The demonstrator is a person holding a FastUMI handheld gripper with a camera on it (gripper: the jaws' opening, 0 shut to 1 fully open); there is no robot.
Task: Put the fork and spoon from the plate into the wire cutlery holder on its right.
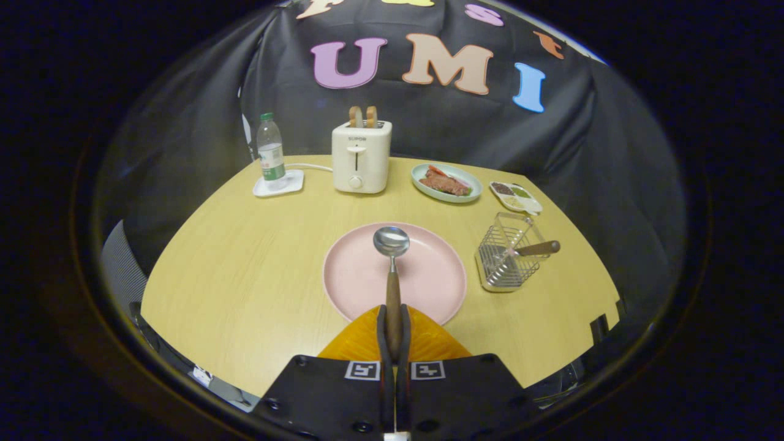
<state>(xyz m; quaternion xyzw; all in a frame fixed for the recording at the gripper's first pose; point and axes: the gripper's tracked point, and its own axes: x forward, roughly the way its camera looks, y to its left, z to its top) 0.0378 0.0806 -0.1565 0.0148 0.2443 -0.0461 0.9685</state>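
The gripper [394, 334] is closed on the wooden handle of the spoon [392, 263], with both fingers pressed against the handle's sides. The spoon points straight ahead from the fingers, its metal bowl out over the middle of the pink plate [361, 275]. Whether the bowl touches the plate or hangs just above it cannot be told.

The plate sits on the light wooden desk [245, 288] just ahead of the fingers, its near rim hidden behind them.

Just to the right of the plate stands the wire cutlery holder [508, 254] on a metal base. The fork [533, 249] is already in it, leaning to the right, its wooden handle sticking out over the holder's right rim and its metal end down inside the wires.

Farther back, beyond the holder, lies a small white tray [516, 197] with divided portions of food in 3 or so compartments. To its left is a pale green plate [446, 182] with slices of food on it.

Left of that plate stands a cream toaster [361, 156] with 2 slices of toast [363, 116] upright in its slots and a white cable running left behind it. At the far left a plastic water bottle [270, 152] with a green cap stands upright on a white coaster [279, 184].
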